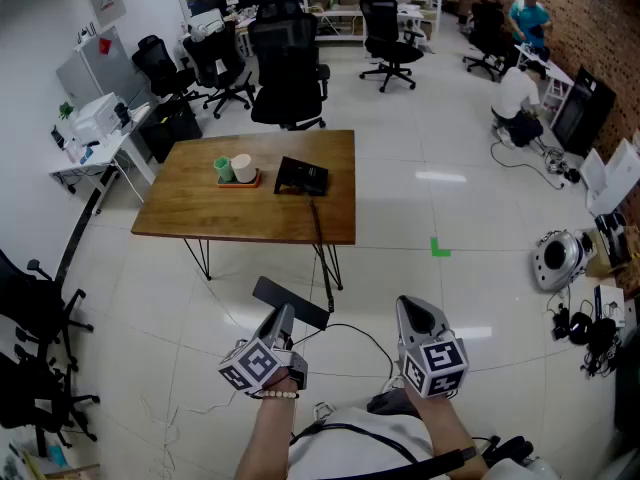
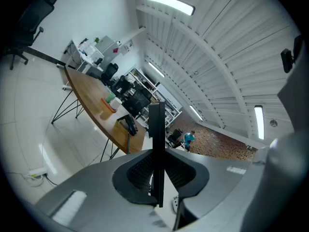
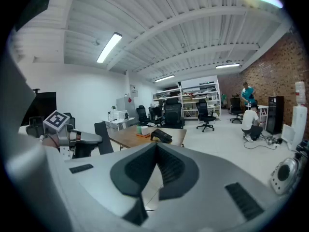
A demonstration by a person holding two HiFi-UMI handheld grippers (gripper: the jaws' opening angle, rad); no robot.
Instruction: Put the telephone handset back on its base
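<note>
The black telephone base [image 1: 301, 176] sits on the wooden table [image 1: 200, 213] well ahead of me, also visible as the base [image 3: 161, 136] in the right gripper view. Its black cord [image 1: 322, 258] hangs off the table's near edge toward me. My left gripper [image 1: 283, 315] is shut on the black handset [image 1: 290, 303], held low over the floor, short of the table. In the left gripper view the handset [image 2: 156, 149] stands as a thin dark slab clamped between the jaws of the left gripper [image 2: 157, 178]. My right gripper [image 1: 412, 311] is beside it, and the right gripper [image 3: 157, 149] is shut with nothing in it.
Two cups on an orange tray [image 1: 236, 171] stand left of the base. Black office chairs [image 1: 288, 68] crowd behind the table, more chairs [image 1: 30, 318] at the left edge. People [image 1: 518, 93] and cables [image 1: 585, 323] are at the right, near the brick wall.
</note>
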